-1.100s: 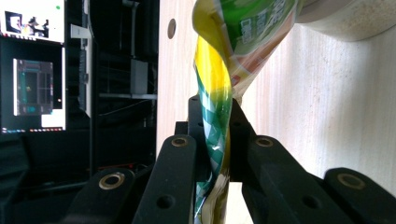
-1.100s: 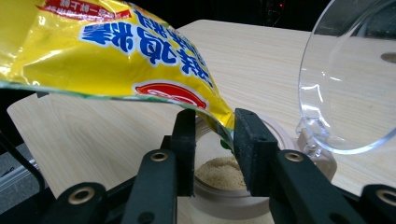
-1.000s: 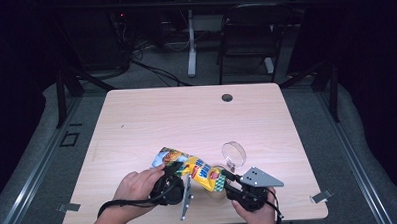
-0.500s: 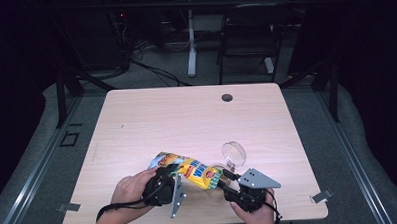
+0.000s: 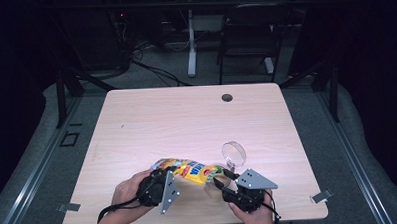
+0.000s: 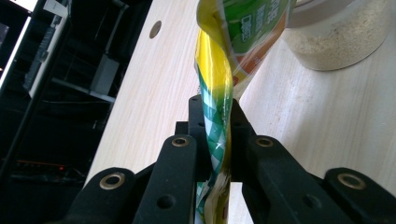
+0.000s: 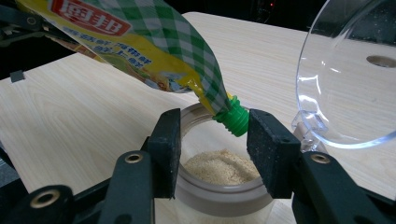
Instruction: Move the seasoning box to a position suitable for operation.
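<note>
Seasoning pouch (image 7: 140, 42) tilted over open jar (image 7: 219, 186) of granules, green spout (image 7: 233, 120) above the jar's mouth. Clamped at its tail by left gripper (image 6: 215, 140). Right gripper (image 7: 214, 140), jaws just opening, apparently brushing spout. Clear lid (image 7: 345, 74) hinged up alongside.

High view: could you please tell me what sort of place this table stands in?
Probably a lab or recording room, not a kitchen: a bare wooden table with a cable hole, a tangle of cables on the grey floor behind, an office chair, and dark surroundings.
</note>
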Tool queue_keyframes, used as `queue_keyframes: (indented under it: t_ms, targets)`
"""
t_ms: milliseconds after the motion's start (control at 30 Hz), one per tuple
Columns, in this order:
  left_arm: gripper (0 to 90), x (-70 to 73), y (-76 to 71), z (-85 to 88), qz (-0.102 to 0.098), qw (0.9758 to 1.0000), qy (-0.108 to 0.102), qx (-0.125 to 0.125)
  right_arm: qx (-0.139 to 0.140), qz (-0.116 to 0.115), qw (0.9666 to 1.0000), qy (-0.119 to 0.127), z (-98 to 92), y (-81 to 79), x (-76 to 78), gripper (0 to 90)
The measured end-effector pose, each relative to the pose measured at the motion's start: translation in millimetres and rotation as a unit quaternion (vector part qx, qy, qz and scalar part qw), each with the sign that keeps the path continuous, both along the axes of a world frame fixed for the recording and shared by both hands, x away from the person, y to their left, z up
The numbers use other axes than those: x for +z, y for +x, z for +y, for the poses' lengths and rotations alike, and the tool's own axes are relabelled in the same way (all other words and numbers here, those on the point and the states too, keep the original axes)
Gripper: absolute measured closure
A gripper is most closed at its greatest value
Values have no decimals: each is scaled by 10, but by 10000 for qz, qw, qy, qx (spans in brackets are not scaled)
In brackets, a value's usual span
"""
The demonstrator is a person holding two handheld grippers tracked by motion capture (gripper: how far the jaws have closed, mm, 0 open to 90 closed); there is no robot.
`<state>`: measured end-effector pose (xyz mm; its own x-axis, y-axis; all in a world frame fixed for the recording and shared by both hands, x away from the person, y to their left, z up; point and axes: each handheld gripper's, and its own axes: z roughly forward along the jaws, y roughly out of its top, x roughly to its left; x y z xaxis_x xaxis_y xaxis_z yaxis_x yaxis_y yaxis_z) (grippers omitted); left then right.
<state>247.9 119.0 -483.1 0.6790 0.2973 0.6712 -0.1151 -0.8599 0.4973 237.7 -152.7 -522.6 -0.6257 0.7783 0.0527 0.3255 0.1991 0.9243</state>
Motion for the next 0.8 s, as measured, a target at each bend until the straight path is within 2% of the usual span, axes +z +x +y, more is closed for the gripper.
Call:
queue_keyframes:
  t_ms: [200,333,400,467,500,567,800]
  targets:
    - [855,-54,32,64,218,9993,-294,2,-55,19,10000,52,-28,-4,-7,539]
    - [855,-79,75,115,426,9974,-573,-9,-82,37,9999,90,-49,-5,-5,540]
    - [856,-90,96,137,530,9965,-645,-3,-88,45,9999,104,-52,-5,-6,540]
    - [856,-107,118,162,586,9953,-766,-1,-85,59,9999,82,-53,-5,-9,540]
    - [856,-113,132,183,700,9939,-858,1,-79,61,9999,67,-54,-6,-10,540]
    - [857,-125,159,213,807,9919,-985,1,-77,45,9999,73,-55,-8,-10,540]
    - [858,-185,228,264,1059,9864,-1258,25,-122,50,9999,106,-72,-13,-7,540]
